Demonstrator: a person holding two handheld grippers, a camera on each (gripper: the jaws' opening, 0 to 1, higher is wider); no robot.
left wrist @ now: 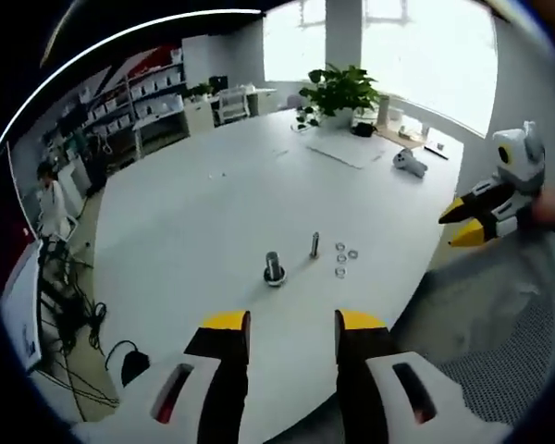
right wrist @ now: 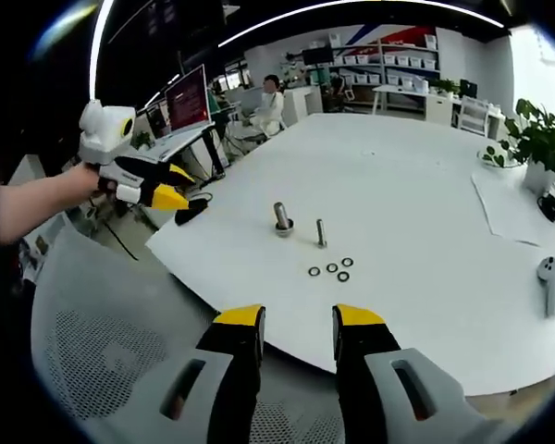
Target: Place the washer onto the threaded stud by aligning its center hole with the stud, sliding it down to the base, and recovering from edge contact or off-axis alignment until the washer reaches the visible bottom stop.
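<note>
Two upright metal studs stand on the white table [left wrist: 213,203]: a thicker one on a round base [left wrist: 274,268] [right wrist: 282,218] and a thin threaded stud [left wrist: 314,244] [right wrist: 321,232]. Several small washers [left wrist: 341,260] [right wrist: 332,268] lie flat beside the thin stud. My left gripper [left wrist: 292,324] hangs open and empty at the table's near edge, short of the studs. Off the table's edge, over a mesh chair, my right gripper [right wrist: 299,319] is open too, holding nothing. Each shows in the other's view, with its yellow tips apart: the right gripper [left wrist: 464,223], and the left gripper [right wrist: 171,185] held by a hand.
A potted plant [left wrist: 338,91] [right wrist: 536,139], a paper sheet [left wrist: 344,148] and a white controller [left wrist: 409,164] [right wrist: 552,277] sit on the table's far part. A grey mesh chair [right wrist: 111,342] stands at the edge. A person [right wrist: 270,106] sits by desks; cables [left wrist: 69,314] lie on the floor.
</note>
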